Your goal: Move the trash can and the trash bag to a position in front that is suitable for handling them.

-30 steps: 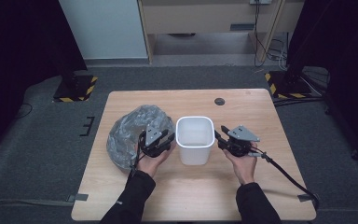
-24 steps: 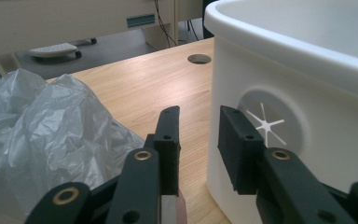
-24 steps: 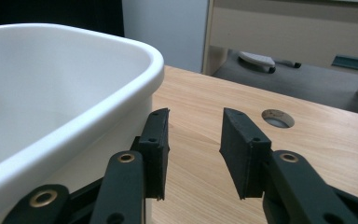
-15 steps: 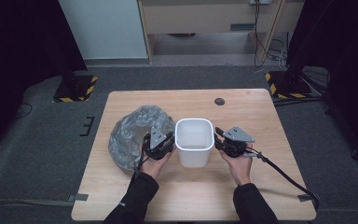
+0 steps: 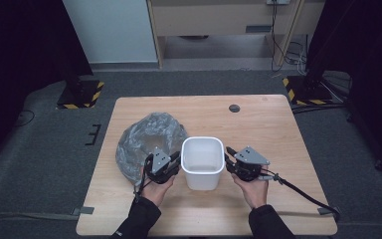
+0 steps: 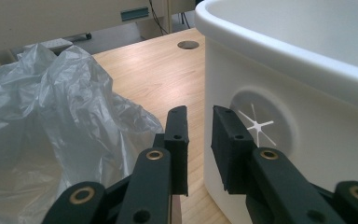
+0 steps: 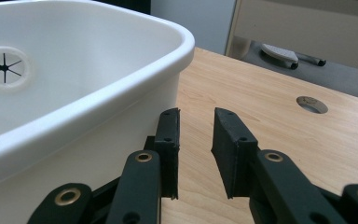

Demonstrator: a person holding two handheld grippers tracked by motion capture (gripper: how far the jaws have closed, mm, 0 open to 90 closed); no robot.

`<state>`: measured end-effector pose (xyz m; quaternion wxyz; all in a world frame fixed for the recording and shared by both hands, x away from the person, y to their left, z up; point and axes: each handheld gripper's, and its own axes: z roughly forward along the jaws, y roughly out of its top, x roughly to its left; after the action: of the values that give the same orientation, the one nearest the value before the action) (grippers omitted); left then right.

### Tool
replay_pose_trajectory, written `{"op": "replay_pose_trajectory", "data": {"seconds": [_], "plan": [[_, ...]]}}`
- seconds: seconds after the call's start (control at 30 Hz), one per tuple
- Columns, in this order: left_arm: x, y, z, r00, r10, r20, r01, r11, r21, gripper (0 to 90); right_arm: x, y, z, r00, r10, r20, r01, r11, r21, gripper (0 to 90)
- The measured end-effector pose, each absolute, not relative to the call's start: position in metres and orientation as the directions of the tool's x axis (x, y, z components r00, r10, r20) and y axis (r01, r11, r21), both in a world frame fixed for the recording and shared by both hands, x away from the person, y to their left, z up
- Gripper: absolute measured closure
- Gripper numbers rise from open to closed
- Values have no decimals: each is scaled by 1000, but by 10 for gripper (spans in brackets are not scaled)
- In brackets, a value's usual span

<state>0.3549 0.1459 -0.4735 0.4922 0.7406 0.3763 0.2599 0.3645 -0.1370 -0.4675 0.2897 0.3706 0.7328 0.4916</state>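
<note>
A white plastic bin (image 5: 203,179) stands upright near the middle of the wooden table (image 5: 278,134). A crumpled grey plastic bag (image 5: 146,137) lies just to its left. My left gripper (image 5: 176,160) sits between bag and bin, its jaws slightly apart and empty, right beside the bin's left wall (image 6: 317,93) and a star-cut round port (image 6: 258,126); the bag (image 6: 51,116) is at its other side. My right gripper (image 5: 230,155) is close against the bin's right wall (image 7: 74,154), below the rim, jaws a little apart with nothing between them. Left gripper (image 6: 200,126) and right gripper (image 7: 196,126) hold nothing.
A round cable hole (image 5: 235,108) is set in the table's far side. Bare wood lies to the right of the bin and along the front edge. Black stands with hazard-striped bases (image 5: 79,94) sit on the floor beyond the table. A cable (image 5: 303,191) trails from the right gripper.
Both hands have drawn in closer to the bin's sides. The bin and the bag have stayed in place.
</note>
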Motion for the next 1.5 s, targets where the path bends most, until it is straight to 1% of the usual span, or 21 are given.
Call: {"op": "replay_pose_trajectory", "data": {"seconds": [0.07,0.13,0.17,0.27,0.4,0.5,0.63,0.7,0.8,0.87,1.07,1.23,1.37,1.43,1.5], "plan": [[355,146,-474,583,812,7,302,-225,926,755,363,-137,-467,-553,831,-60,263,242,934,711],[355,147,-476,588,809,4,295,-219,930,735,363,-137,-467,-546,835,-63,266,244,933,697],[356,148,-476,592,806,1,294,-217,931,710,364,-138,-467,-539,840,-65,266,243,933,689],[357,154,-476,594,804,-11,292,-203,935,636,367,-142,-465,-538,841,-48,281,233,931,625],[355,161,-471,590,807,-16,275,-182,944,620,366,-148,-463,-537,843,-29,288,216,933,584],[353,172,-462,574,819,13,249,-190,950,600,364,-152,-462,-533,845,-38,284,221,933,545],[349,202,-453,519,853,59,232,-207,950,561,365,-166,-462,-525,850,-49,293,234,927,470],[349,215,-454,498,866,43,259,-197,946,546,364,-175,-463,-516,855,-49,304,236,923,462],[348,233,-459,473,880,38,286,-195,938,515,363,-190,-466,-505,862,-32,335,230,914,405],[347,241,-466,461,887,35,307,-196,931,499,362,-201,-469,-499,866,-23,355,229,906,388],[345,257,-486,468,883,42,368,-238,899,457,361,-227,-488,-467,884,-9,415,228,881,341],[334,262,-494,483,873,68,381,-279,881,436,361,-238,-497,-464,886,1,444,232,866,320],[322,267,-496,492,868,62,392,-285,875,433,360,-242,-503,-467,884,7,469,241,850,296],[315,269,-494,494,867,68,387,-289,876,425,359,-243,-508,-467,884,11,490,249,835,296],[309,271,-493,494,866,78,379,-295,877,422,359,-245,-514,-469,883,-4,522,281,806,295]]}}
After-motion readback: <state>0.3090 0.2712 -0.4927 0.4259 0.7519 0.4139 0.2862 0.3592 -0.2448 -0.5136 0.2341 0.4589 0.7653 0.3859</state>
